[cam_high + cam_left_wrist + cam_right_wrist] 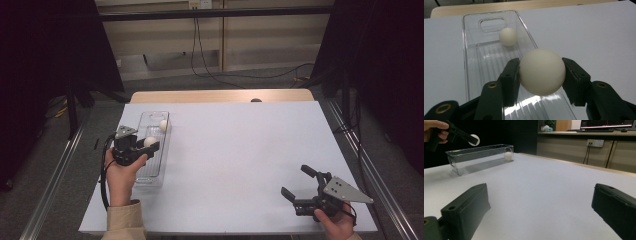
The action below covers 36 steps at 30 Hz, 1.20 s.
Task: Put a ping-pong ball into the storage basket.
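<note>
My left gripper (149,142) is shut on a white ball (542,72) and holds it above a clear plastic tray (145,122) at the table's left. Both black pads press the ball's sides. A second white ball (163,125) lies inside the tray near its far end, also seen as the small ball (508,36) beyond the held one. In the right gripper view the held ball (475,139) hangs over the tray (469,161), with the other ball (508,156) inside. My right gripper (296,182) rests open near the table's front right, nothing between its jaws.
A pale sheet (240,150) covers the table; a wooden edge (220,95) shows at the far side. Metal rails (55,175) run along both sides, and cables (210,70) trail on the floor beyond. Dark curtains stand left and right.
</note>
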{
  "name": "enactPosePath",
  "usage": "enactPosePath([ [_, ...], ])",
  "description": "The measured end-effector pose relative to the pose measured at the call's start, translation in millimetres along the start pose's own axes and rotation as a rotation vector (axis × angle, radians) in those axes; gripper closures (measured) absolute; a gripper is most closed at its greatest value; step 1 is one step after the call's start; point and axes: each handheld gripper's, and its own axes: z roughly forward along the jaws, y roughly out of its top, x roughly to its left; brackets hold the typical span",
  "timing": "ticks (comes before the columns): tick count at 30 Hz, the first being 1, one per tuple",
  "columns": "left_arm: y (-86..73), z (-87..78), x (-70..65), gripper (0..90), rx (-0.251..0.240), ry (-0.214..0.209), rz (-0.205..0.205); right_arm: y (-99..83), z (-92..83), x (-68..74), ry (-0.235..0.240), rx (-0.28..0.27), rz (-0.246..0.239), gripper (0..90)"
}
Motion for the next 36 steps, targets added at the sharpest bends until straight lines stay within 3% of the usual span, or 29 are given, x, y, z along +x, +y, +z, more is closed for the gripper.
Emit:
enactPosePath([
  [18,-4.3,4.7,2.5,51.0,0.021,0.037,0.015,0.1,-0.4,-0.3,-0.003,-0.001,-0.001,0.8],
  [36,-10.0,6.3,4.8,51.0,0.024,0.043,0.005,0.1,0.5,0.1,0.002,-0.001,-0.002,0.8],
])
